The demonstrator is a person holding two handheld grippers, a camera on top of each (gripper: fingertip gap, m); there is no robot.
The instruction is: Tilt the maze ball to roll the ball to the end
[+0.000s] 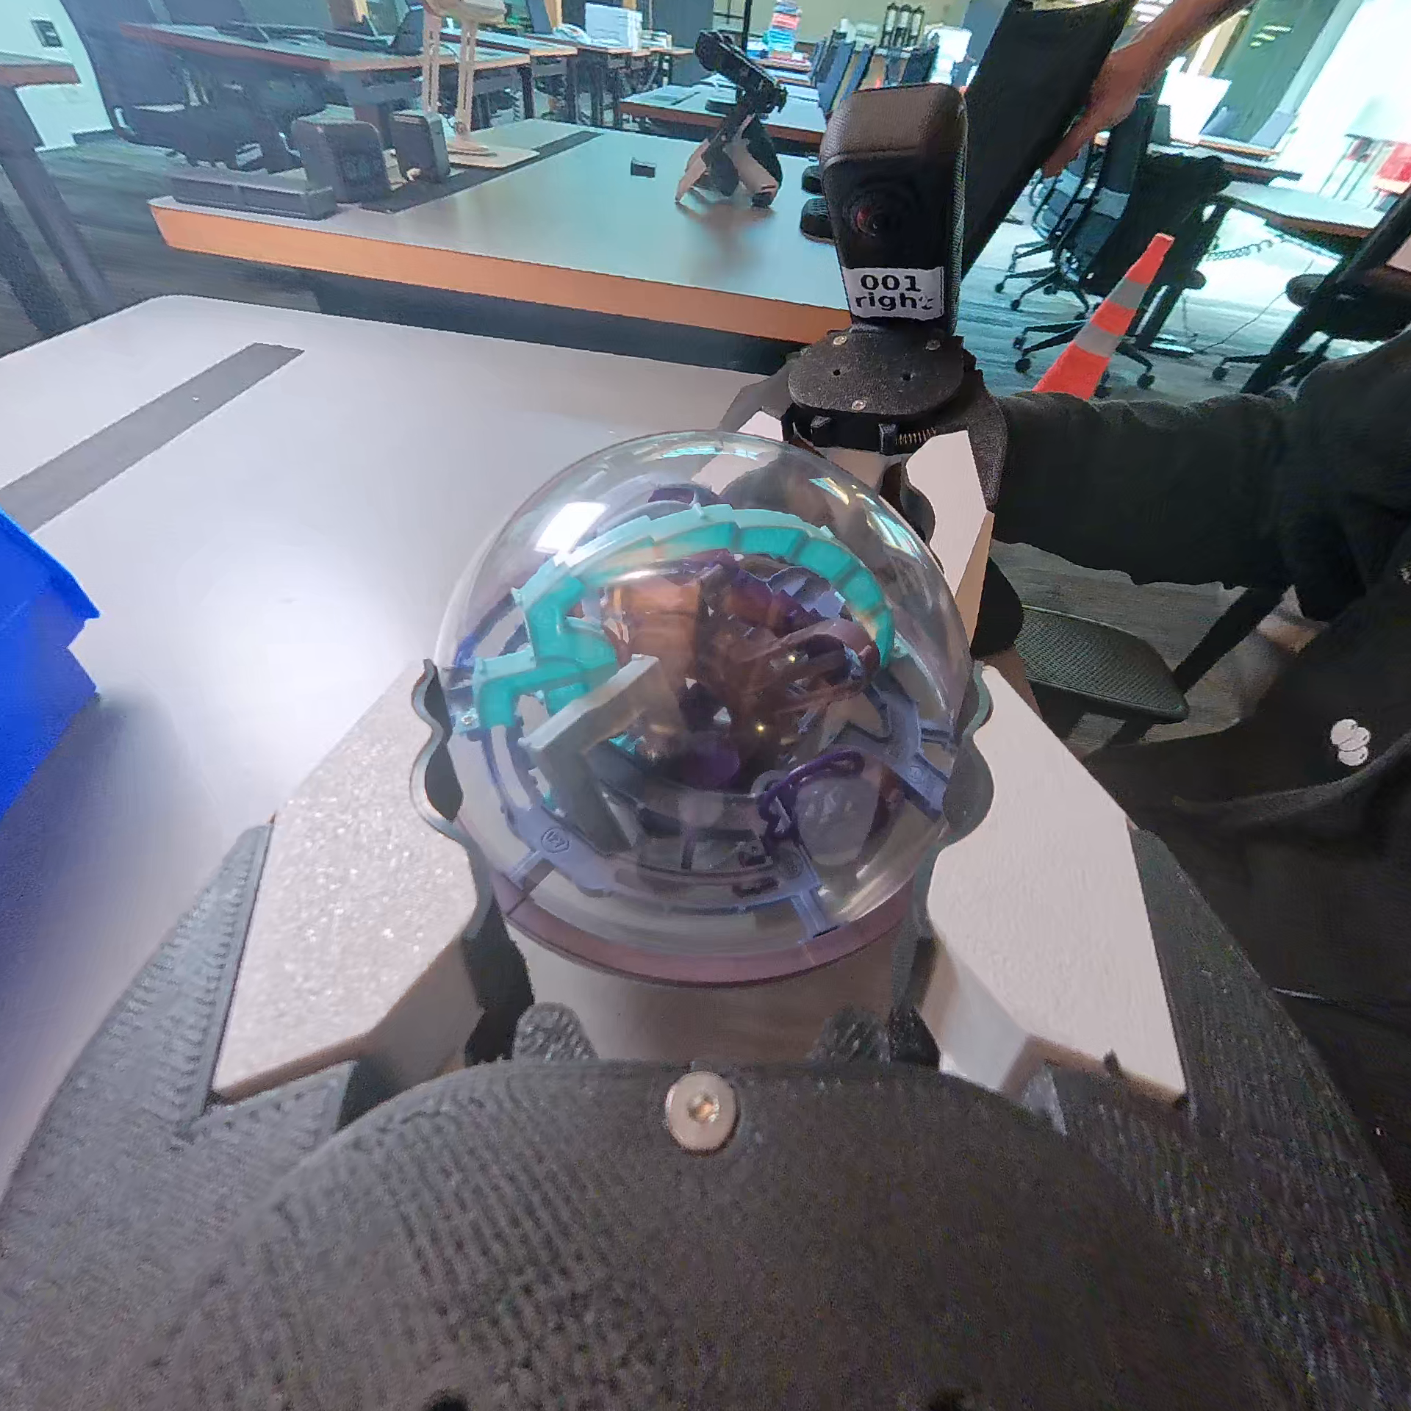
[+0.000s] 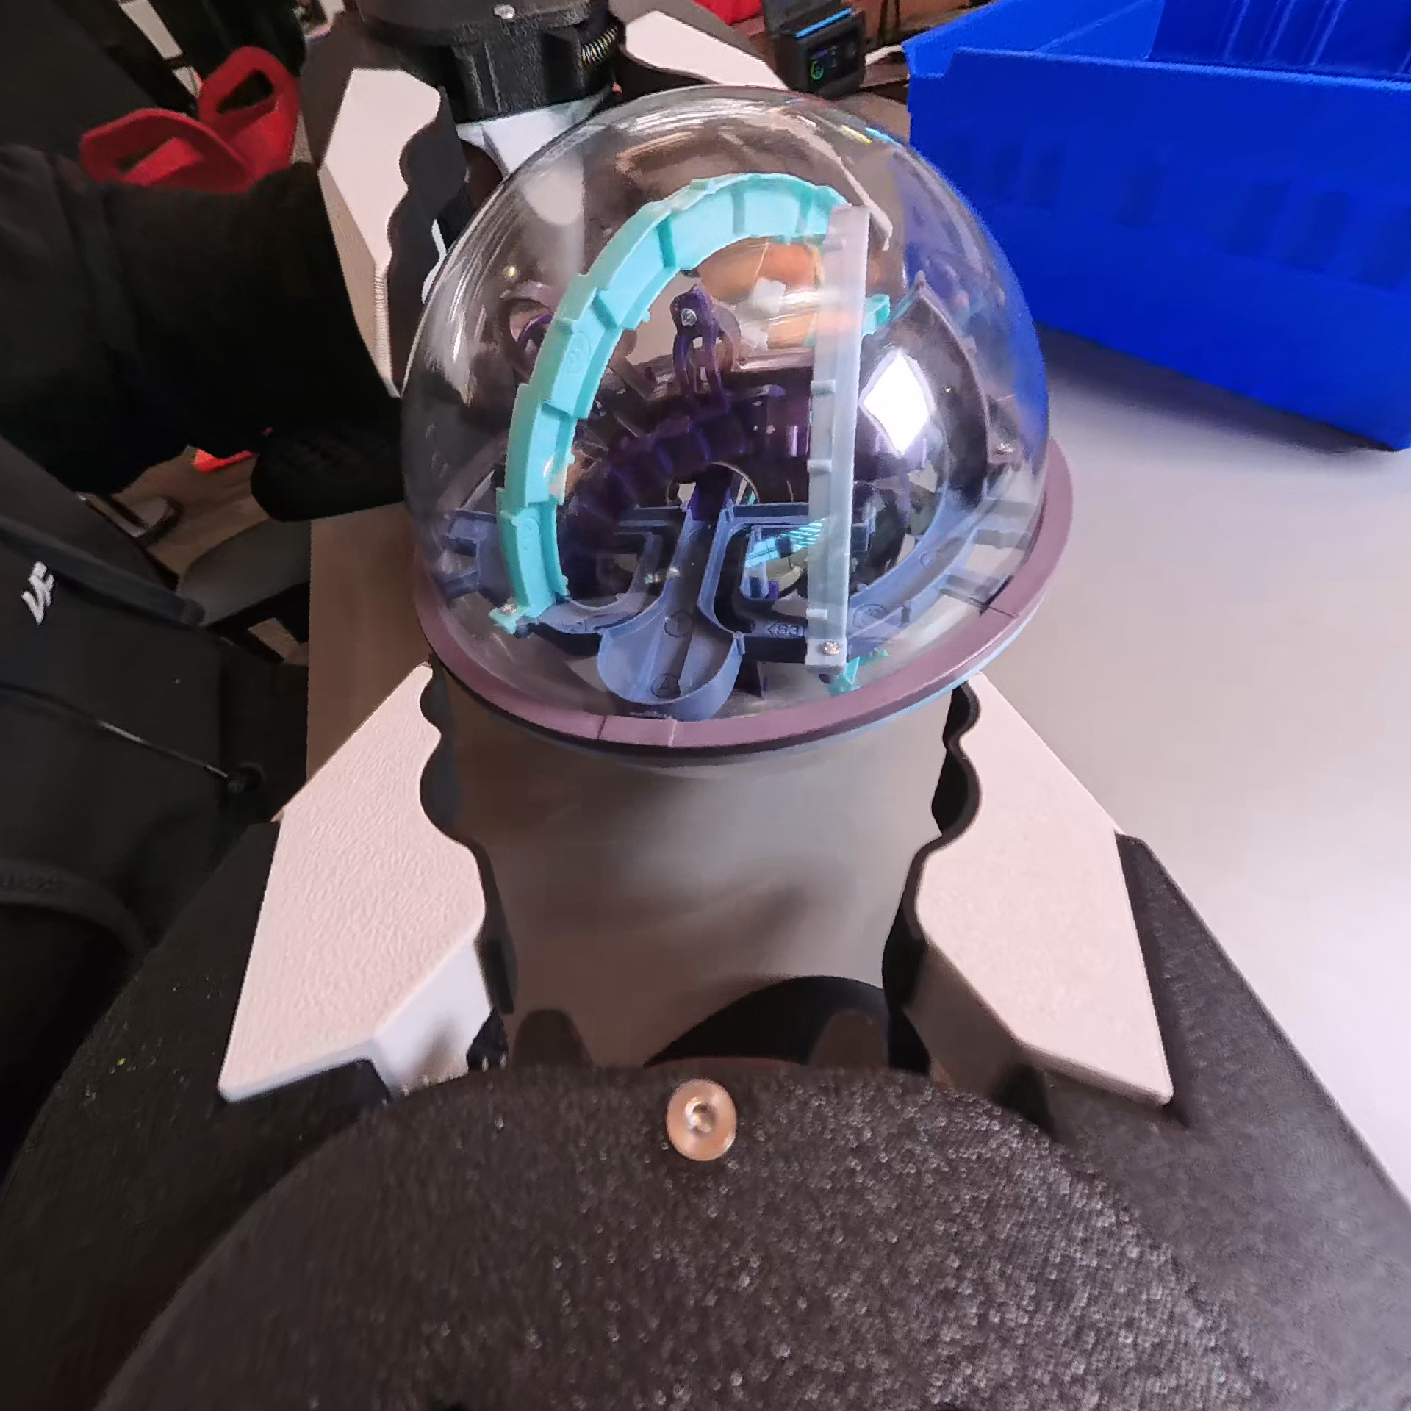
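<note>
The maze ball is a clear sphere with teal, purple and grey tracks inside and a purple rim. In the left wrist view it sits between my left gripper's fingers, which press on its two sides. In the right wrist view the maze ball rests dome up between my right gripper's fingers, which close on its lower half under the rim. The two grippers hold it from opposite sides above the table. The right gripper's body shows behind the ball. I cannot make out the small ball inside.
A blue bin stands on the table beside the ball; it also shows in the left wrist view. A person's dark sleeve and a chair are at the table's edge. An orange cone and other desks lie beyond.
</note>
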